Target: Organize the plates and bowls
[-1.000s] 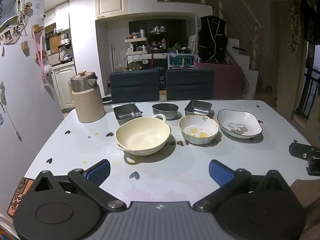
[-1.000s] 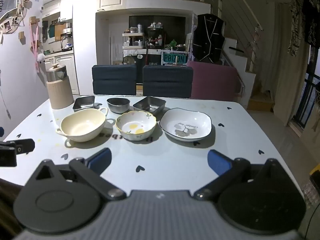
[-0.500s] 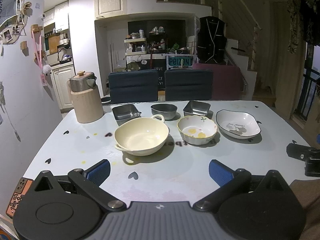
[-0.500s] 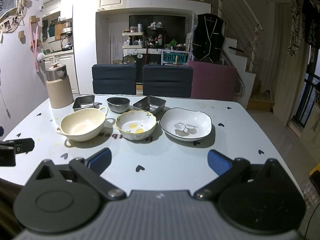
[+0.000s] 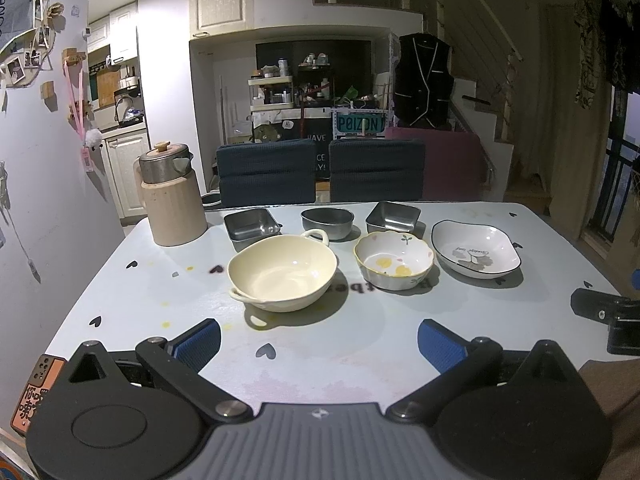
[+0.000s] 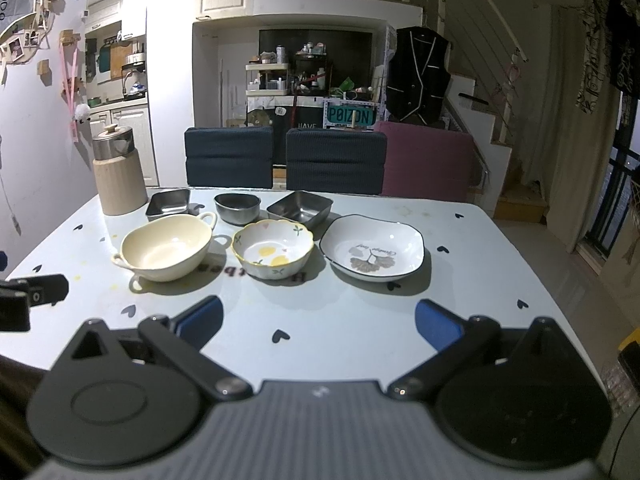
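Dim household lighting falls on a pale blue worktop (image 5: 160, 280) dotted with small dark hearts, with two dark blue chairs (image 6: 280, 160) and a maroon one behind it and a kitchen off to the left.

Six dishes stand in two rows. In front, from the left: a cream two-handled ceramic bowl (image 5: 282, 272), a scalloped white bowl with yellow fruit painted inside (image 5: 394, 260), and a white squarish plate with a dark rim and a grey leaf print (image 5: 476, 248). Behind them: a square steel dish (image 5: 251, 226), a round steel bowl (image 5: 327, 222) and another square steel dish (image 5: 393, 218). None is stacked; the cream bowl's far handle sits just beside the round steel bowl. A beige ribbed jug with a steel lid (image 5: 170, 200) stands at the far left.

Left hand-held gripper (image 5: 318, 340) hovers level over the near edge, blue-padded fingers spread wide and empty, aimed towards the cream bowl. Right hand-held gripper (image 6: 318, 320) is held likewise, spread and empty, facing the gap between the scalloped bowl and the white plate (image 6: 374, 250).

Only the left view shows an orange tag with printed characters (image 5: 34, 392) at the worktop's near left corner, and the other gripper's black finger at its right edge. Only the right view shows the floor and a yellow object (image 6: 630, 344) beyond the worktop's right side.
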`<state>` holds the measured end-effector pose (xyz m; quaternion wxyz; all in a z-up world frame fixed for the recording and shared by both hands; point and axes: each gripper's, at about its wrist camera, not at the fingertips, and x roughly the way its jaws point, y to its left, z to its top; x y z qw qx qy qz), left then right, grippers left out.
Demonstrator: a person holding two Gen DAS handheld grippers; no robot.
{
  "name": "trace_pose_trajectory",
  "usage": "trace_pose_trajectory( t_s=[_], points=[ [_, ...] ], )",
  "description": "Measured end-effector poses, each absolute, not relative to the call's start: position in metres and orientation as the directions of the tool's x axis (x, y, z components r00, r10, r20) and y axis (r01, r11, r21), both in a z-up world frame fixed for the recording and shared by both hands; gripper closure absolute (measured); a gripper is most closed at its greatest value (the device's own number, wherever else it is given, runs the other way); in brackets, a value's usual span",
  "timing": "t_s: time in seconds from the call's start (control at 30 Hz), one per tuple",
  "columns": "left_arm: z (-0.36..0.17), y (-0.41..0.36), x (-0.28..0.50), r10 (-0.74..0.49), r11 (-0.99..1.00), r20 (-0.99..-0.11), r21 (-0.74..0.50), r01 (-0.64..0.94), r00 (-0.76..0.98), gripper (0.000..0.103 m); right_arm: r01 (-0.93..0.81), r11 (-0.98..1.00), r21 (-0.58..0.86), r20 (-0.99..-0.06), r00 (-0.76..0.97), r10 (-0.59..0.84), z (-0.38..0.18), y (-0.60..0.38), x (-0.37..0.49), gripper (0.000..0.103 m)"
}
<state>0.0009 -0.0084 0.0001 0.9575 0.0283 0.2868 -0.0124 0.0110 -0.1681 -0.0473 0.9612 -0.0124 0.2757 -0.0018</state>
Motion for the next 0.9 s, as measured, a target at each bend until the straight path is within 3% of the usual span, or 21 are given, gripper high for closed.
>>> trace_pose_trajectory(
  t_s=[0.9],
  points=[
    [0.0034,-0.0136,-0.0003,-0.01,0.998,-0.549,0.043,0.04,0.836,0.0,-0.002,1.0,-0.027,-0.533,0.846,-0.012,-0.0469,-0.1674,0.0112,0.0]
  ],
)
